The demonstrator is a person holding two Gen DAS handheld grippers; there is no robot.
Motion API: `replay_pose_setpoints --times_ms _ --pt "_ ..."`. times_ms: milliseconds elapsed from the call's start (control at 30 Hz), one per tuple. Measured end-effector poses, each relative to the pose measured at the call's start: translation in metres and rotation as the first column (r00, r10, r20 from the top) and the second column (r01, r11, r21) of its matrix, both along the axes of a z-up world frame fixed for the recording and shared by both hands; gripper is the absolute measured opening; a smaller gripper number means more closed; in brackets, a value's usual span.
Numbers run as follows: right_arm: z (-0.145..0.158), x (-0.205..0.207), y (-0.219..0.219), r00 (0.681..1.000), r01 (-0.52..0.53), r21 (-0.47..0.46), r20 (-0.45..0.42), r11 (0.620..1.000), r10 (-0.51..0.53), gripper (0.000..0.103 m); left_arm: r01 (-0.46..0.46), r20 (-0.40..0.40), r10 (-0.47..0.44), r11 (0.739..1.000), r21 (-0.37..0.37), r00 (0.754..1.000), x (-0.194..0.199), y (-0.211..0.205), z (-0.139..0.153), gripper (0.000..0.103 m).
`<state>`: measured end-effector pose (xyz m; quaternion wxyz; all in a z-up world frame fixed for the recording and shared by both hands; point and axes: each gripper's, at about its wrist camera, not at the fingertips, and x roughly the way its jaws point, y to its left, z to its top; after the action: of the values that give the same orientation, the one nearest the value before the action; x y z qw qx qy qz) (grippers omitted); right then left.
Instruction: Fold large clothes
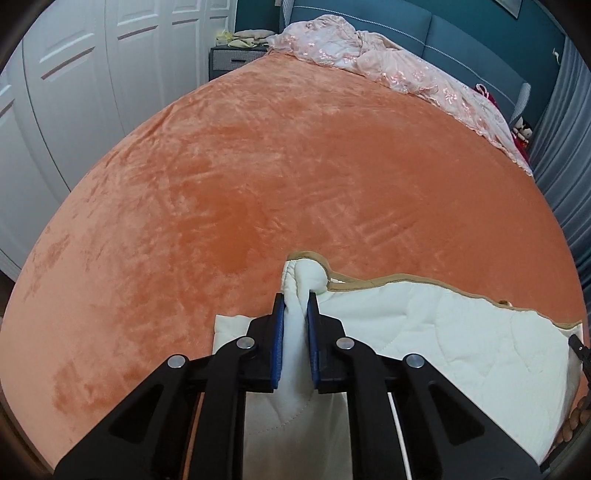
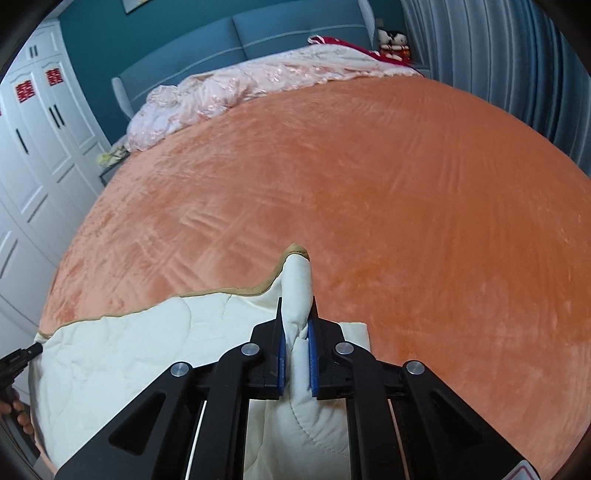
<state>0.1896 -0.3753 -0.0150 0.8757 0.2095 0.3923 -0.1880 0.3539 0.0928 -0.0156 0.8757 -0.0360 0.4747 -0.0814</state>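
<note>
Presently catalogued, taking the bed [image 1: 258, 184] with its orange plush cover as landmark:

Item one: cream quilted garment [image 1: 443, 339], tan-piped along its edge, lying at the near edge of the bed, its trimmed hem running across between the two grippers.

Item two: left gripper [image 1: 295, 306], blue pads clenched on a bunched corner of the garment, which stands up between the jaws.

Item three: right gripper [image 2: 297, 314], likewise clamped on the garment's opposite corner, a roll of cream fabric rising past the fingertips.

Item four: pink embroidered coverlet [image 2: 240, 92], heaped at the far end of the bed against the blue padded headboard [image 2: 258, 33].

Item five: white wardrobe [image 2: 40, 122], left of the bed in the right wrist view, bearing two red paper-cut emblems [image 2: 23, 91] on its upper doors; their characters are too small to read with certainty.

Item six: grey-blue curtain [image 2: 517, 74], right of the bed.

No brand marks are legible on either gripper.
</note>
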Motion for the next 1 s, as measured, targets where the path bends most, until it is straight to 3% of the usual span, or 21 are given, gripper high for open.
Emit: replay_pose_setpoints --times_ms 200,367,567,800,900,967,1000 --pt "-0.037 0.008 -0.009 0.997 0.030 0.026 -0.075 0.999 -0.028 0.008 -0.011 -0.043 0.015 0.996 0.091 0.999 0.006 -0.009 -0.036 0.011" --pt "-0.056 0.008 -0.012 0.996 0.030 0.045 -0.091 0.999 -0.026 0.009 -0.017 -0.046 0.022 0.995 0.101 0.999 0.008 -0.009 -0.057 0.013" --pt "-0.071 0.011 -0.009 0.996 0.025 0.035 -0.089 0.999 -0.021 0.010 -0.021 0.019 0.019 0.990 0.141 1.000 0.001 -0.015 -0.070 0.015" --pt "-0.078 0.010 -0.004 0.998 0.028 0.001 -0.062 1.000 -0.028 0.011 -0.049 0.079 0.040 0.992 0.119 0.996 -0.005 -0.014 -0.074 0.018" --pt "-0.079 0.007 -0.004 0.998 0.035 0.008 -0.045 0.999 -0.035 0.011 -0.069 0.093 0.056 0.987 0.142 0.994 -0.005 -0.015 -0.073 0.024" --pt "-0.077 0.004 -0.006 0.999 0.038 0.025 -0.035 0.999 -0.037 0.012 -0.103 0.099 0.088 0.983 0.154 0.991 -0.006 -0.012 -0.071 0.041" --pt "-0.075 0.002 -0.009 0.999 0.043 0.041 -0.026 0.998 -0.042 0.012 -0.119 0.096 0.106 0.983 0.142 0.990 -0.006 -0.007 -0.068 0.044"
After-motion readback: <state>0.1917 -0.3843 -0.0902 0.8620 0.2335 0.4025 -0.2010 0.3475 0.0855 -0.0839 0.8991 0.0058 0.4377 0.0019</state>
